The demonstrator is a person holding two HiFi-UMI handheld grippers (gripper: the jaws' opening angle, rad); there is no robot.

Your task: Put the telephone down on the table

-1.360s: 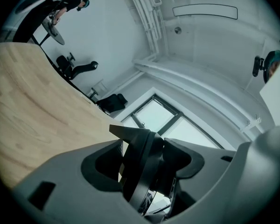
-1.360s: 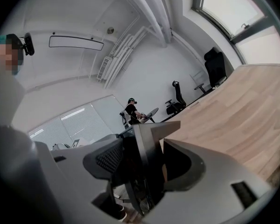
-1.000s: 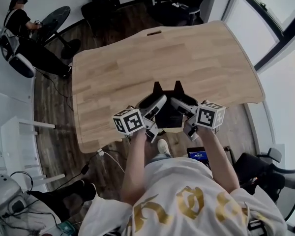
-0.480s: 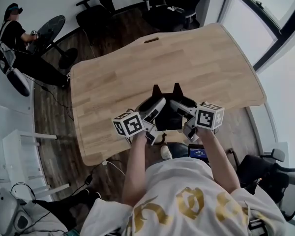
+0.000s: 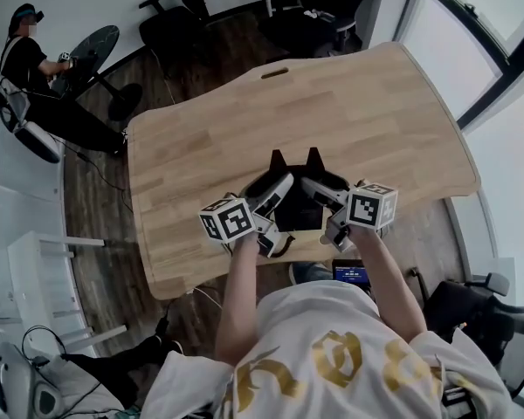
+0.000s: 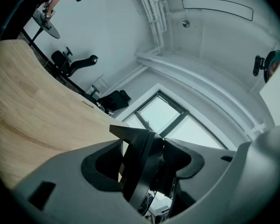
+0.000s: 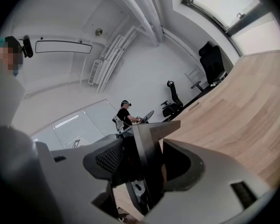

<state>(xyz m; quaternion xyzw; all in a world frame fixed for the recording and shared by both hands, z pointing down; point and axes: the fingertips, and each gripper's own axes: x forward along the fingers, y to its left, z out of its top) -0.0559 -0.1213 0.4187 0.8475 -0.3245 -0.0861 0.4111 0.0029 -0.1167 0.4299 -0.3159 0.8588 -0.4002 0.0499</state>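
- Telephone (image 5: 299, 201) pinched from both sides: left tongs (image 5: 275, 190) closed on its left edge, right tongs (image 5: 325, 192) closed on its right edge, both narrow, with the black body filling the gap in each gripper view
- Hardly any shift against the two earlier head views: same grip, same spot over the near edge of the surface (image 5: 201, 138), two pointed tips aimed at the far side; only the wooden edge drawn slightly nearer under the tongs
- Judged from that: carrying about finished, lowering and letting go not yet done
- Hard to tell whether resting on the wood or held just above it; underside covered by the tongs and marker cubes in the head view, both gripper views tilted up toward ceiling and windows
- Near end of the telephone cut off behind the tongs; nothing readable beyond a dark slab with two points
- Far left, seated person (image 5: 26, 37) and office chair (image 5: 170, 24), well apart from all this
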